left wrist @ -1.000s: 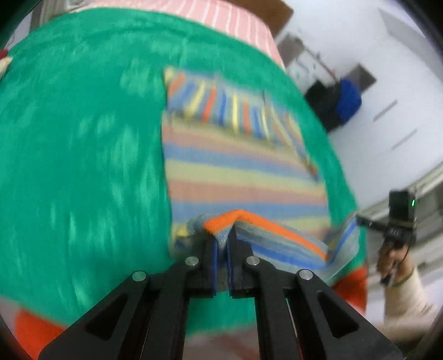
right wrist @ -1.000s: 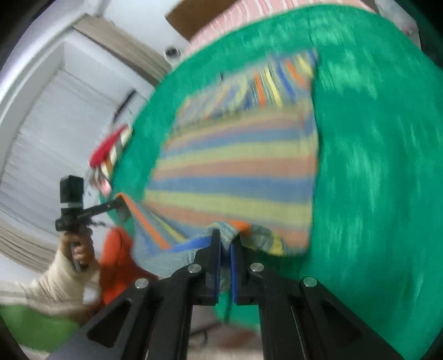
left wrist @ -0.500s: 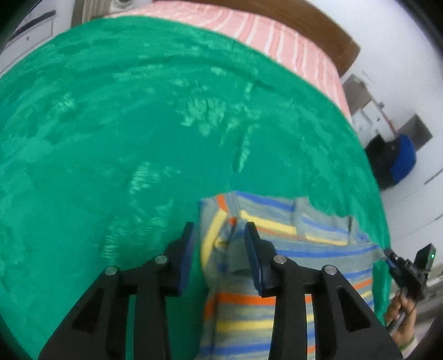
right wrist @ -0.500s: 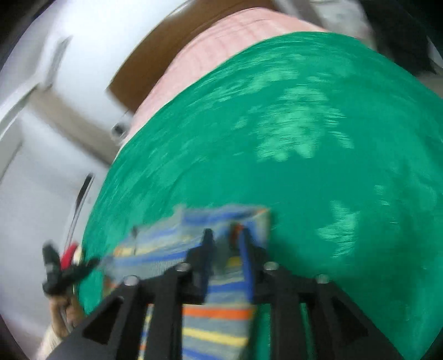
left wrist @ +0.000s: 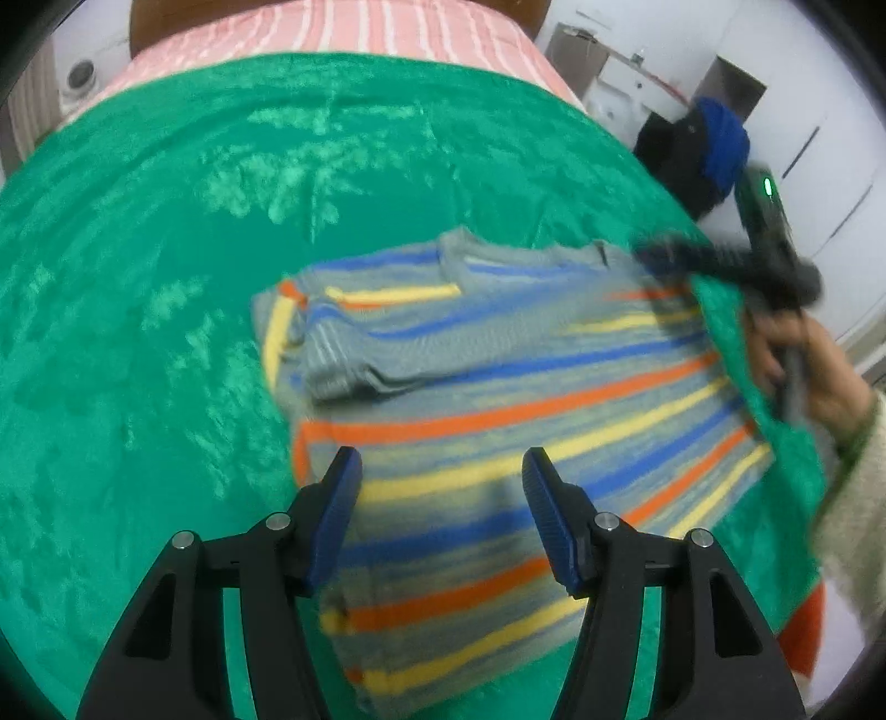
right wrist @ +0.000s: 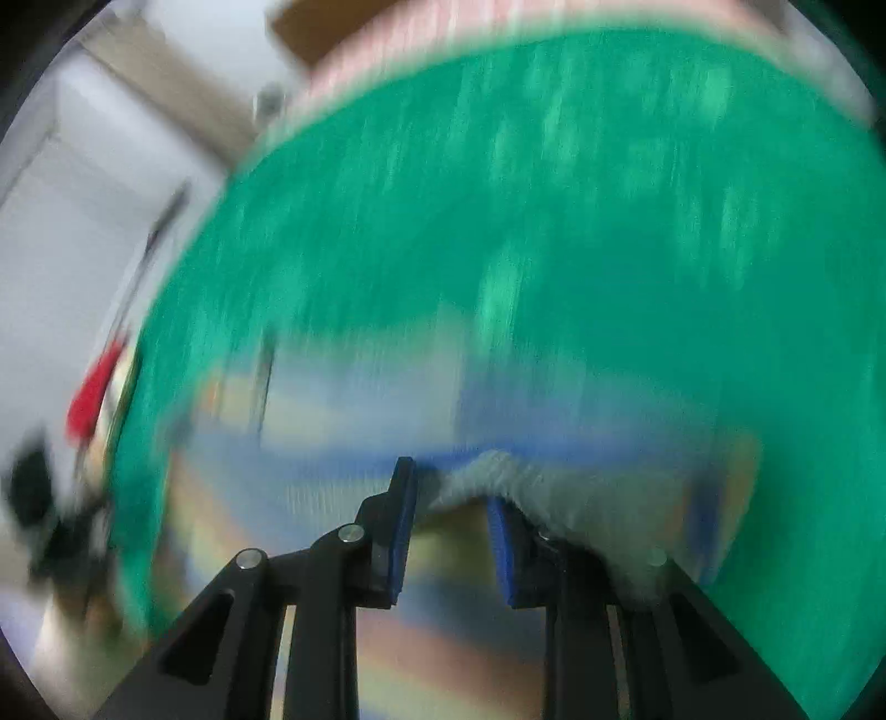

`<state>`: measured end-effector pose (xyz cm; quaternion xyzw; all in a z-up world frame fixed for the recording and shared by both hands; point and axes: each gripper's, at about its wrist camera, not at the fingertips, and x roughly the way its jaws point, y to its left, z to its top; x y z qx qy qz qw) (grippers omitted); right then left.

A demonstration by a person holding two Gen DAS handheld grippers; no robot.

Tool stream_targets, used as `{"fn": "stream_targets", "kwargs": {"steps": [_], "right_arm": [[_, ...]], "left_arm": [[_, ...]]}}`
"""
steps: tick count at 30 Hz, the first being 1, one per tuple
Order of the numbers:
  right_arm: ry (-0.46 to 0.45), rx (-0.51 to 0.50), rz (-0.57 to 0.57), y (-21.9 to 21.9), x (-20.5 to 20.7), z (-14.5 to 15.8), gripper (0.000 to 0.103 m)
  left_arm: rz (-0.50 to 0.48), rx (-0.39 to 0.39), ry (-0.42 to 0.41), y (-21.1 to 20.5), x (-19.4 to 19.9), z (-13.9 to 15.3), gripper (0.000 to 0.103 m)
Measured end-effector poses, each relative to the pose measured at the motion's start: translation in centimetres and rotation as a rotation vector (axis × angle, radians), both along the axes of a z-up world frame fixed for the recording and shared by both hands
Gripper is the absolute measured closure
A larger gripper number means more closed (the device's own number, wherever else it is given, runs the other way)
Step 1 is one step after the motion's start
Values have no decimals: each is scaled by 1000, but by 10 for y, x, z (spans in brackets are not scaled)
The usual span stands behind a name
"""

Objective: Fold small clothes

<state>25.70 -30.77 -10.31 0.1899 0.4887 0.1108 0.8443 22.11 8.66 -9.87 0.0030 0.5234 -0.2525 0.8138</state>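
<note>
A small grey top with blue, orange and yellow stripes (left wrist: 498, 421) lies folded over on the green blanket (left wrist: 166, 277). My left gripper (left wrist: 443, 498) hovers over its near half, jaws opening, with nothing between the blue pads. In the same view the right gripper (left wrist: 653, 255) is a dark blur at the top's far right corner, in a person's hand (left wrist: 819, 376). The right wrist view is badly smeared. There my right gripper (right wrist: 451, 531) is opening, and a grey fold of the top (right wrist: 498, 476) drapes over its right finger without being pinched.
A pink striped sheet (left wrist: 360, 27) shows beyond the blanket's far edge. A black and blue bundle (left wrist: 703, 149) sits by the white wall at the right. Something orange (left wrist: 803, 637) shows past the blanket's near right edge, and a red blur (right wrist: 91, 393) past its left edge.
Both grippers held the top's hem shut, carried it forward over the garment and let go. Now their jaws stand apart, and the left one has drawn back over the folded top.
</note>
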Motion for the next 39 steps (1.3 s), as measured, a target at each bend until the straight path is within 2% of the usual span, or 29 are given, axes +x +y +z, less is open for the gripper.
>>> {"fn": "stream_targets", "kwargs": {"steps": [2, 4, 6, 9, 10, 11, 13, 15, 16, 18, 20, 21, 22, 24, 25, 27, 28, 29, 30, 33, 34, 36, 37, 39], "right_arm": [[-109, 65, -112, -10, 0, 16, 76], [-152, 156, -137, -14, -12, 30, 68], [-148, 130, -62, -4, -29, 39, 65], [-96, 65, 94, 17, -74, 36, 64], [-67, 71, 131, 22, -89, 29, 64], [-44, 80, 156, 26, -101, 23, 63], [33, 78, 207, 31, -133, 3, 63], [77, 16, 227, 31, -158, -12, 63], [71, -20, 234, 32, -173, -17, 63], [35, -36, 228, 29, -191, -17, 63], [29, -41, 214, 27, -200, -11, 63], [4, -44, 212, 27, -204, -7, 61], [-21, -53, 213, 28, -207, -4, 55], [-35, -76, 219, 28, -203, -6, 52], [-18, -84, 215, 27, -203, -11, 52], [21, -89, 206, 16, -211, -23, 52], [26, -87, 200, 11, -223, -25, 52], [32, -102, 189, 5, -235, -24, 52], [75, -141, 166, -2, -248, -24, 52], [38, -79, 112, -22, -275, -11, 52], [20, -66, 86, -28, -283, -5, 51], [-22, -69, 37, -36, -293, 3, 51], [-49, -67, 5, -43, -296, 8, 51], [-66, -39, -52, -55, -299, 9, 51]], "left_arm": [[-29, -6, 5, -1, 1, 2, 22], [-78, -5, -8, -9, 6, 6, 13], [-113, -7, -12, -25, 20, 3, 13], [-126, -7, 51, -44, 52, -18, 13], [-93, 8, 75, -48, 69, -27, 15], [-68, 18, 74, -48, 81, -31, 21], [62, 17, 23, -35, 116, -23, 24], [233, -42, -33, -7, 141, -3, 23], [346, -96, -55, 16, 150, 12, 21], [424, -148, -78, 38, 148, 30, 17], [388, -137, -102, 39, 137, 41, 14], [343, -107, -114, 33, 126, 44, 14], [270, -67, -126, 23, 107, 43, 12], [174, -5, -123, 8, 80, 31, 8], [111, 65, -97, -1, 58, 14, 9], [73, 157, -63, -7, 32, -9, 17], [64, 213, -54, -7, 10, -18, 25], [63, 233, -63, -7, -2, -18, 25], [58, 237, -100, -12, -23, -11, 25], [-10, 190, -199, -42, -63, 10, 14], [-74, 164, -240, -69, -80, 18, 12], [-174, 144, -266, -110, -97, 19, 12], [-256, 148, -280, -147, -107, 14, 12], [-342, 173, -308, -200, -120, 1, 15]]}}
